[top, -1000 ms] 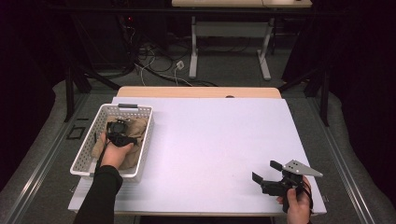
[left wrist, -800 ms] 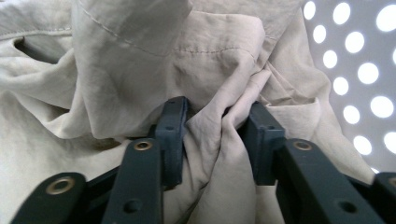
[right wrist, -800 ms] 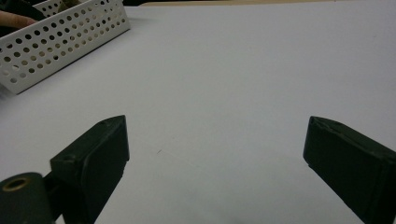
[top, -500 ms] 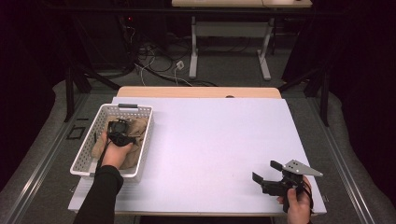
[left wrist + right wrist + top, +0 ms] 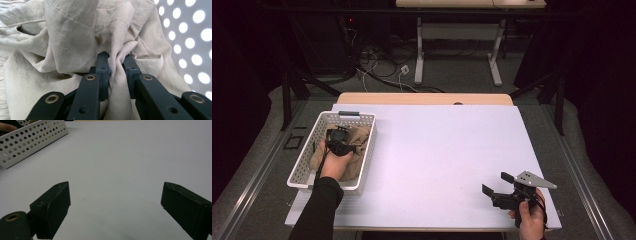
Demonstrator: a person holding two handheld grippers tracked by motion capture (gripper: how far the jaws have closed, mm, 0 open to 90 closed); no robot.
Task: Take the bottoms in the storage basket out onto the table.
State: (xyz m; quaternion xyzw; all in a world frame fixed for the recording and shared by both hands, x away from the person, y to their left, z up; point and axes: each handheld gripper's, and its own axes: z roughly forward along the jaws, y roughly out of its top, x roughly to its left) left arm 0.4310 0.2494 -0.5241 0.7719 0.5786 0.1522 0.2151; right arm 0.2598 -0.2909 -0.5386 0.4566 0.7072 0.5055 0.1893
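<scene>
Left gripper (image 5: 338,146), inside the white perforated basket (image 5: 307,159) at the table's left, has just been closing and now pinches a fold of the beige cloth (image 5: 62,50) between its jaws. Right gripper (image 5: 504,192), whose jaws have been narrowing, hovers open and empty over the white table (image 5: 437,150). The cloth seems gripped but not yet lifted out; that step remains.

left gripper (image 5: 115,65) | a fold of beige cloth (image 5: 75,45) is pinched between its jaws | perforated white basket wall (image 5: 192,37) seen at right
</scene>
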